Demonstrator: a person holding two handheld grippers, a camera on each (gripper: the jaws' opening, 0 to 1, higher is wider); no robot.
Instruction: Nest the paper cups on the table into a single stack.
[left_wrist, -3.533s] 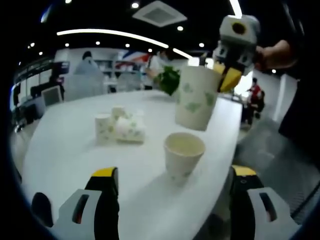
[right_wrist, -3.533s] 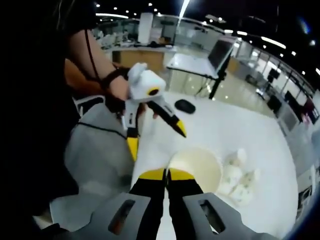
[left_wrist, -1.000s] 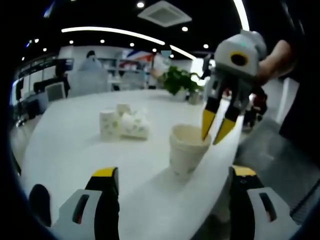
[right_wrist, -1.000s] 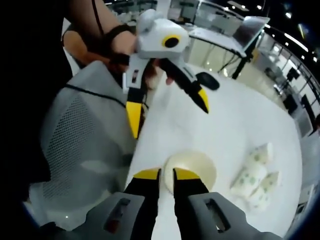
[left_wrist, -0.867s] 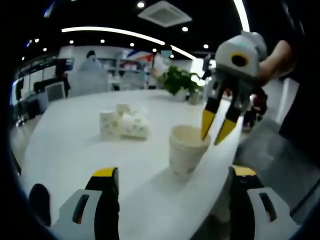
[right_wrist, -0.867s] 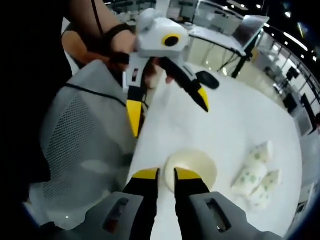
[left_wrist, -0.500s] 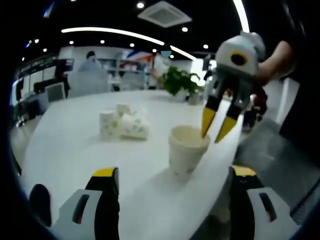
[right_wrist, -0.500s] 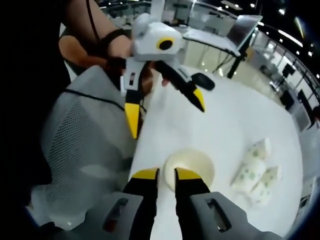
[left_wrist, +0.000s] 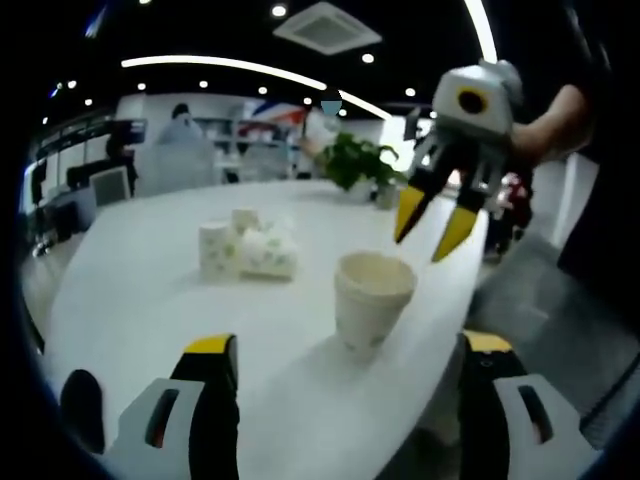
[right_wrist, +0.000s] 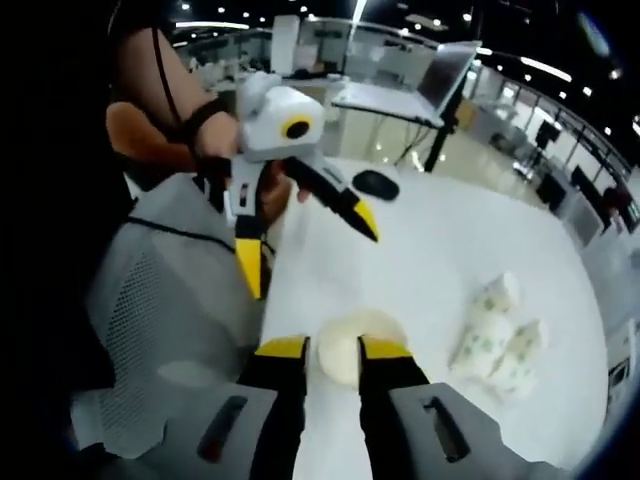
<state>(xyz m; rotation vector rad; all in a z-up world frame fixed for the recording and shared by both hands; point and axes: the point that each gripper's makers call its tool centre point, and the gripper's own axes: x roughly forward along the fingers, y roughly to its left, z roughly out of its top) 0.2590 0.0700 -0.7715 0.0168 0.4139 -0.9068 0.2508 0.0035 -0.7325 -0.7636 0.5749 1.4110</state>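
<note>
Nearest the left gripper view's camera, the left gripper (left_wrist: 345, 375) has its jaws spread wide apart over the white table (left_wrist: 140, 290), holding nothing. Just beyond stands an upright stack of nested paper cups (left_wrist: 371, 300), its top cup empty. Above and right of it, the right gripper (left_wrist: 431, 222) hangs with jaws parted, clear of the rim. Farther left, several green-patterned cups (left_wrist: 244, 250) cluster together, some lying on their sides.

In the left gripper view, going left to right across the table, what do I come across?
Cluster of loose paper cups → nested cup stack → the right claw, open, hovering above the stack's right.
</note>
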